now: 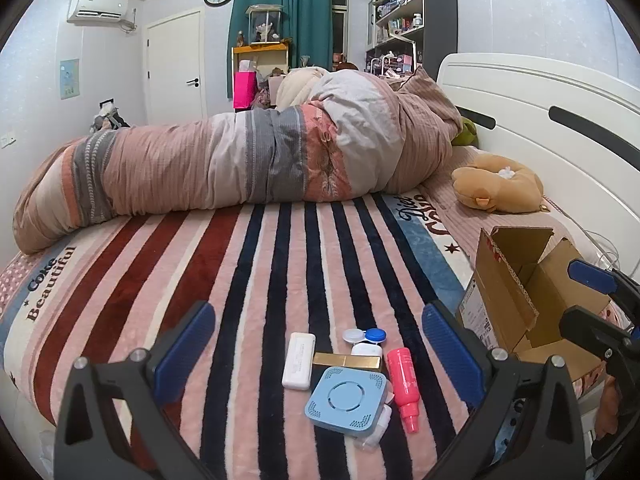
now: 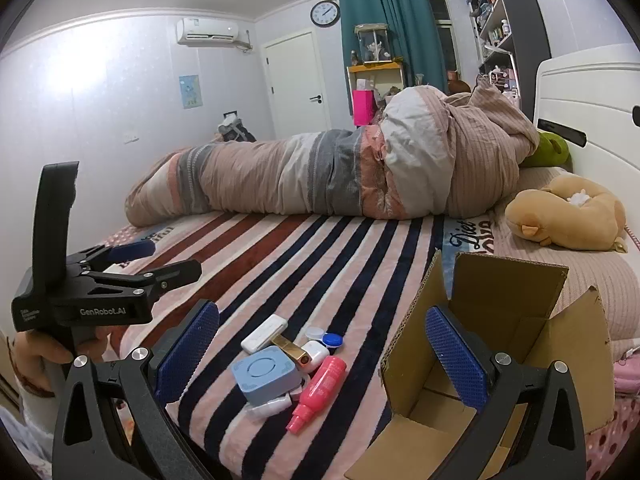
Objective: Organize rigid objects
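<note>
A small pile of rigid objects lies on the striped blanket: a light blue square device (image 1: 347, 401) (image 2: 266, 376), a pink spray bottle (image 1: 405, 387) (image 2: 318, 391), a white rectangular case (image 1: 298, 361) (image 2: 264, 333), a gold box (image 1: 346, 361) (image 2: 291, 350) and a blue-and-white contact lens case (image 1: 365, 335) (image 2: 325, 337). An open empty cardboard box (image 1: 520, 292) (image 2: 500, 344) stands to their right. My left gripper (image 1: 320, 344) is open just before the pile. My right gripper (image 2: 322, 344) is open, its right finger over the box; it also shows in the left wrist view (image 1: 588, 300).
A rolled quilt (image 1: 240, 160) lies across the bed behind the blanket. A tan plush toy (image 1: 498, 184) and a green one (image 2: 548, 148) sit by the white headboard (image 1: 540, 120). Shelves, a door and a curtain stand at the far wall.
</note>
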Motion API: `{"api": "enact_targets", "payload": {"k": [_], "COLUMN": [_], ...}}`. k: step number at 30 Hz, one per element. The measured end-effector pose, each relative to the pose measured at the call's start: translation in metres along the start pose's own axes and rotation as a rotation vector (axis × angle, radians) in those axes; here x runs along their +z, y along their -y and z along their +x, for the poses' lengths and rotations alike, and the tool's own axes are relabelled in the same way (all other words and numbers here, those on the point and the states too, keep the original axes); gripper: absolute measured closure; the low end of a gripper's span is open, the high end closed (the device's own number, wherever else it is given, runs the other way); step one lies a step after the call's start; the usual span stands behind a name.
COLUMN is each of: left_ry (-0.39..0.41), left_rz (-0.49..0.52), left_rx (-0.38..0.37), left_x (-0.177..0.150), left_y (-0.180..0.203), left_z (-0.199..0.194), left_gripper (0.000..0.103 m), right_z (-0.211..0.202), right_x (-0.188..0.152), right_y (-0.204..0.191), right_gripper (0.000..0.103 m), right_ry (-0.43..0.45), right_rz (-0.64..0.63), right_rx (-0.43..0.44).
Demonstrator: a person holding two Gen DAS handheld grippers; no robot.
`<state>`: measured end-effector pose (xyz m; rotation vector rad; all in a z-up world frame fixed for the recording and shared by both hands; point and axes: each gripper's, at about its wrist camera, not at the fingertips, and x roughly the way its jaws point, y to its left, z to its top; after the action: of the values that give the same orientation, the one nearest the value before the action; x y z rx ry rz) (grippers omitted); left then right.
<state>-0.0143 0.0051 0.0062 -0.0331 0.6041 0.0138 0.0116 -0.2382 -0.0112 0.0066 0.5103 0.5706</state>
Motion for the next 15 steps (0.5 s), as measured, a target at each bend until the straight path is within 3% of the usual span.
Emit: {"api": "enact_targets", "payload": {"k": [15], "left_ry": [0.010], "left_rz": [0.003], "left_rx": [-0.006], "left_x": [-0.0014], "left_y": [-0.0002], "left_z": [-0.0045], "left_gripper": [0.000], "right_z": [-0.0008], "right_x": [-0.0008], "right_y": [-0.0019], "right_gripper": [0.000], "right_ry": [0.002], "right_rz": [0.003], "right_rx": [-0.002]}}
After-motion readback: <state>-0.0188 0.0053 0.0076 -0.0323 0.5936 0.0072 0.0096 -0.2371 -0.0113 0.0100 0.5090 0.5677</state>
